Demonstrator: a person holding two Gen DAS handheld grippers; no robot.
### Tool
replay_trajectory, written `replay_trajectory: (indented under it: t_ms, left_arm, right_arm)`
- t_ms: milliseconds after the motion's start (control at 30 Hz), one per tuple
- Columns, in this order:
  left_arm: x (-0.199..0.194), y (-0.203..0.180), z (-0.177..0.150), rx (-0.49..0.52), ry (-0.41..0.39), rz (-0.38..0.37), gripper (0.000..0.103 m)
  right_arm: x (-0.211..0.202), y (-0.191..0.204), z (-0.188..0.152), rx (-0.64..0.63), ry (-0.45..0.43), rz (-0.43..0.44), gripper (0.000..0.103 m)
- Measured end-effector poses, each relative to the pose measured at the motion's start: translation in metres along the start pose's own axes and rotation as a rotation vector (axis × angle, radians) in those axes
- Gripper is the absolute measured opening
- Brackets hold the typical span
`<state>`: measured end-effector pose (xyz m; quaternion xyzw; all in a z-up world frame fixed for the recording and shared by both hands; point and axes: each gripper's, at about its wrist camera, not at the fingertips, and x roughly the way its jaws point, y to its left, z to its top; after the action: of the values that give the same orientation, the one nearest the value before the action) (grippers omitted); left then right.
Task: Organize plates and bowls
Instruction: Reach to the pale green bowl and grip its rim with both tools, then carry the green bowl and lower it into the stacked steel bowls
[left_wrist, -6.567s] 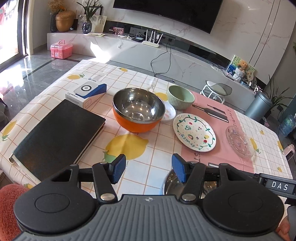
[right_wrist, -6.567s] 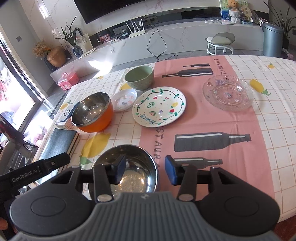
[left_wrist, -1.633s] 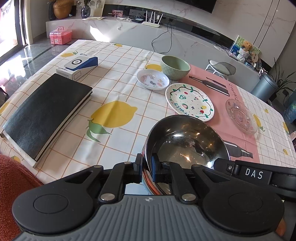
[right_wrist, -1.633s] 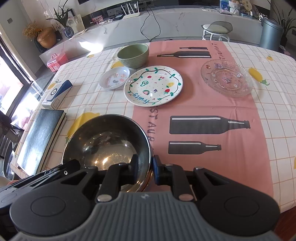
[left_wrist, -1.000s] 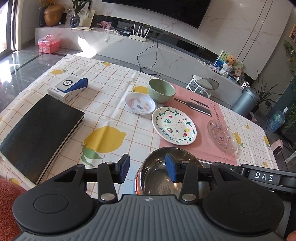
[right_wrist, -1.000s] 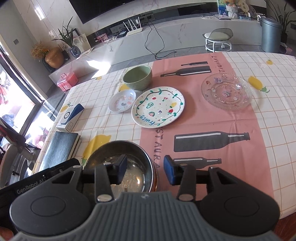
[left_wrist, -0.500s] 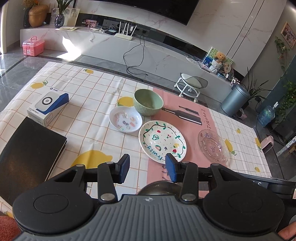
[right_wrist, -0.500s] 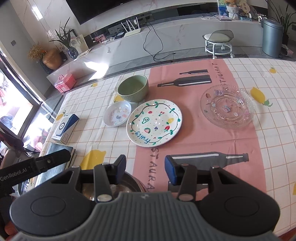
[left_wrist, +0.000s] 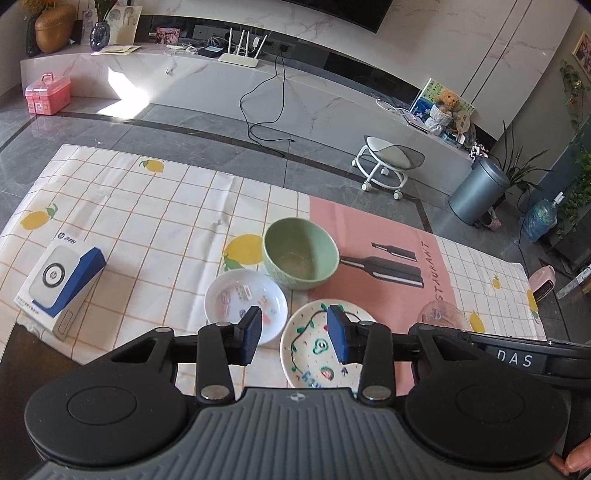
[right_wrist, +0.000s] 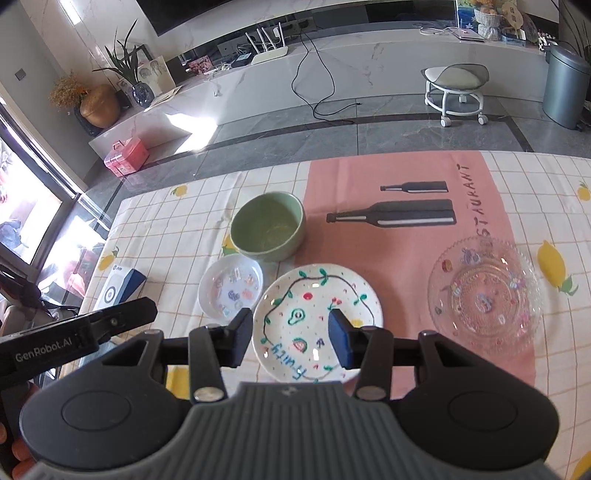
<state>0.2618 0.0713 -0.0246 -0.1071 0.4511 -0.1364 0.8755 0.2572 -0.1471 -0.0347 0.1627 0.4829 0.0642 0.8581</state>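
Note:
A green bowl (left_wrist: 300, 260) (right_wrist: 269, 230) stands at the far middle of the table. A small white dish (left_wrist: 244, 298) (right_wrist: 229, 288) lies in front of it to the left. A white painted plate (left_wrist: 317, 349) (right_wrist: 314, 321) lies in front of it to the right. A clear glass plate (right_wrist: 484, 295) (left_wrist: 441, 316) lies further right. My left gripper (left_wrist: 294, 339) is open and empty, held above the dish and painted plate. My right gripper (right_wrist: 291, 338) is open and empty above the painted plate. The steel bowls are out of view.
A white and blue box (left_wrist: 59, 282) (right_wrist: 122, 286) lies at the table's left. A black book's corner (left_wrist: 22, 345) shows at the left edge. Beyond the table stand a wheeled stool (right_wrist: 454, 92) and a grey bin (right_wrist: 565, 85).
Both grippers let go of the stacked steel bowls, opened, then rose and moved forward over the table. The steel bowls have dropped out of view below the grippers.

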Motion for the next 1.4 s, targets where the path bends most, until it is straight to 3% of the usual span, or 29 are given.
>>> replay_trajectory:
  t_ms: [367, 533, 700, 833, 1067, 1400]
  left_arm:
    - [0.105, 0.025, 0.040, -0.099, 0.104, 0.001, 0.037]
    - [0.135, 0.033, 0.042, -0.128, 0.123, 0.008, 0.037]
    - [0.151, 0.040, 0.041, -0.135, 0.136, 0.002, 0.027]
    - [0.155, 0.041, 0.041, -0.145, 0.131, -0.022, 0.016]
    - [0.150, 0.035, 0.042, -0.130, 0.121, 0.021, 0.011]
    - [0.079, 0.033, 0.031, -0.125, 0.069, 0.060, 0.011]
  right_arm:
    - [0.098, -0.003, 0.065, 0.037, 0.076, -0.019, 0.036]
    - [0.139, -0.003, 0.075, 0.049, 0.116, -0.020, 0.033]
    - [0.164, -0.006, 0.076, 0.065, 0.138, -0.022, 0.022]
    - [0.174, -0.007, 0.077, 0.074, 0.139, -0.029, 0.018]
    - [0.178, -0.009, 0.077, 0.109, 0.145, -0.030, 0.011]
    - [0.131, 0.019, 0.062, 0.097, 0.119, 0.022, 0.009]
